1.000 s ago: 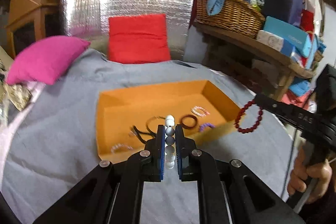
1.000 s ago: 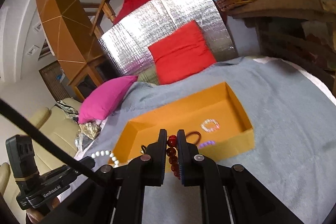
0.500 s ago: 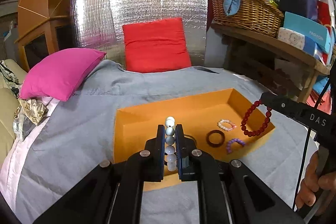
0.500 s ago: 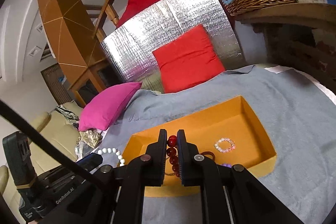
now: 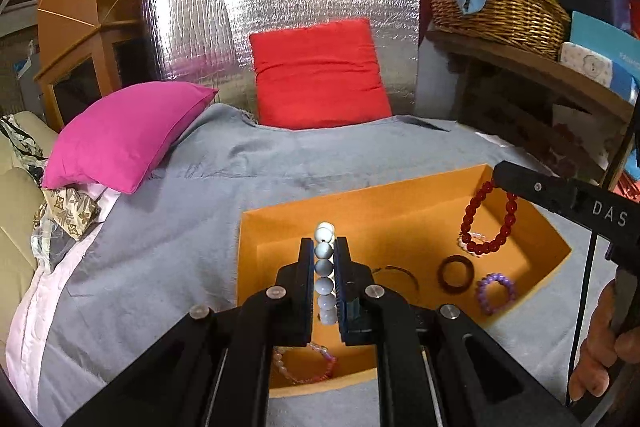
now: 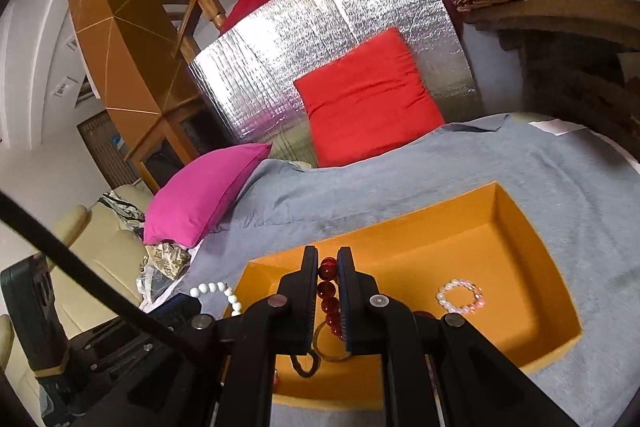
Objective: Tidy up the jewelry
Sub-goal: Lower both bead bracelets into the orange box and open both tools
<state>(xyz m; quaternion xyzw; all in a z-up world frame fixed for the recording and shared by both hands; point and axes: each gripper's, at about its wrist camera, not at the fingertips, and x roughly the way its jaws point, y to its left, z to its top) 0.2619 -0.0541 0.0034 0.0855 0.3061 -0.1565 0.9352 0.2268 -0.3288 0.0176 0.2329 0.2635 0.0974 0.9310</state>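
Note:
An orange tray [image 5: 360,203] [image 6: 532,223] lies on the grey blanket. My left gripper [image 5: 323,247] is shut on a white bead bracelet [image 5: 325,267] above the tray's near left part. My right gripper [image 6: 329,259] is shut on a dark red bead bracelet [image 6: 329,291]; in the left wrist view that red bracelet [image 5: 486,247] dangles from the right gripper's tip over the tray's right side. Inside the tray lie a pale pink bead bracelet [image 6: 460,297], a brown ring [image 5: 455,273], a purple bead bracelet [image 5: 495,287], a thin dark bangle [image 5: 394,271] and a pink bead bracelet [image 5: 306,367].
A magenta pillow [image 5: 128,135] lies at the left on the grey blanket [image 5: 180,247], a red cushion [image 5: 320,75] leans on a silver foil panel behind. A wooden shelf with a wicker basket [image 5: 492,3] stands at the right. A person's hand [image 5: 600,359] grips the right handle.
Both grippers have moved forward over the tray with their bracelets. The red bracelet now hangs above the tray's right side instead of beside it.

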